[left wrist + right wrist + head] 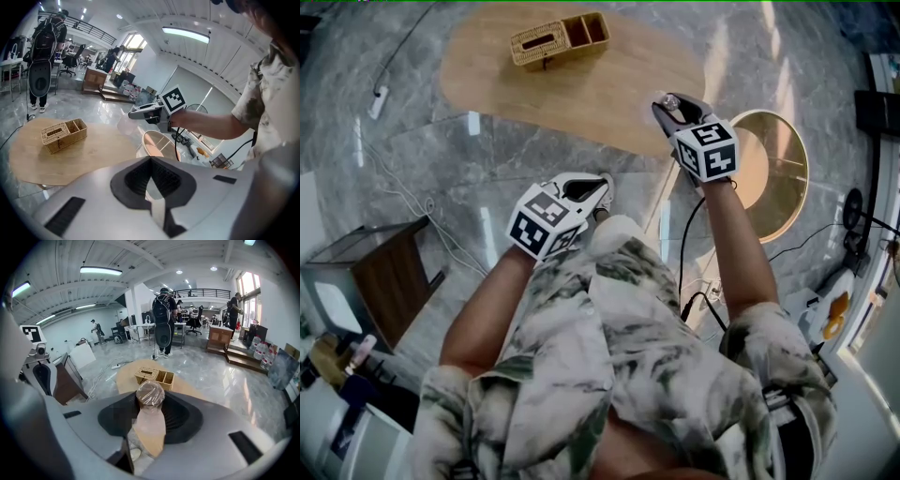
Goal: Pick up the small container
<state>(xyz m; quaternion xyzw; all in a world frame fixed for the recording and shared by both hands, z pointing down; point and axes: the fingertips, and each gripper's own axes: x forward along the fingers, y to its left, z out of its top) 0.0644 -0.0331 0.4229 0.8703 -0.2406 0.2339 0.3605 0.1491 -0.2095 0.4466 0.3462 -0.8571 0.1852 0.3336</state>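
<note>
I start with the biggest thing, the shiny grey floor (441, 169), which lies far under both of my tools. Next is the wooden table (581, 84), spread out in front of my right gripper (670, 108) and a bit under its tip. A round gold side table (778, 159) sits low on the outer side of that same gripper, near the arm behind it. A wicker basket (560, 40) stands on the wooden table, well ahead of the right gripper's jaws. My left gripper (598, 192) hangs back, close to the body and well apart from the table, with its jaws pressed together and nothing in them. The smallest thing is the small container (150, 393), a clear little cup with a crinkly top. It sits right between the right gripper's jaws, and they squeeze it on both sides. It does not touch the table, as far as I can see. So I think the pick-up is done. I think all that is left is to keep the cup safe in the jaws.
</note>
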